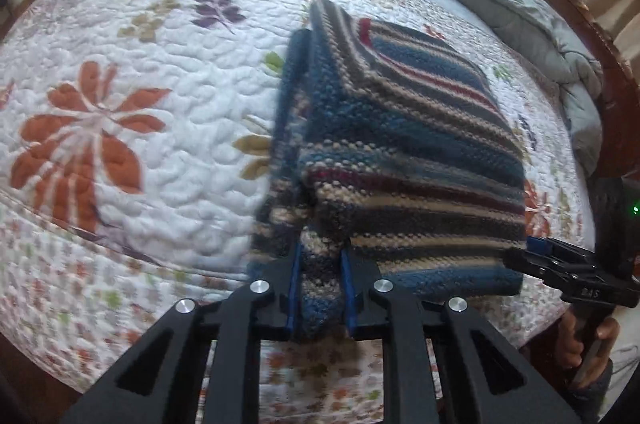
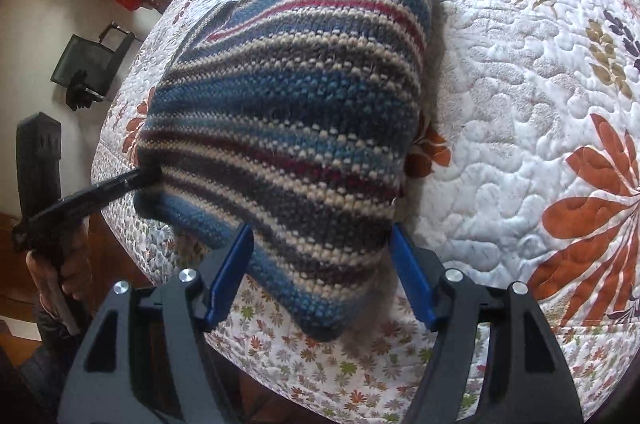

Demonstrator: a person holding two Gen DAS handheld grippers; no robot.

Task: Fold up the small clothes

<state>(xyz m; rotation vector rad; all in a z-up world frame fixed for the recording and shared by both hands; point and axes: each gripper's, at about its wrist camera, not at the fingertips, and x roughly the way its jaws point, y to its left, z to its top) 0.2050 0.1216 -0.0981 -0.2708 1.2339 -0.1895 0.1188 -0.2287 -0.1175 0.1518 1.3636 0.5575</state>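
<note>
Your left gripper (image 1: pixel 319 288) is clamped narrow on the near corner of the striped sweater (image 1: pixel 400 160), which is folded and raised over the quilt (image 1: pixel 120 104) near the bed's near edge. Your right gripper (image 2: pixel 320 276) is spread wide, its blue pads (image 2: pixel 228 276) flanking the other corner; whether they touch it is unclear. Bare quilt lies far and left. Motion blur smears the knit's left edge.
</note>
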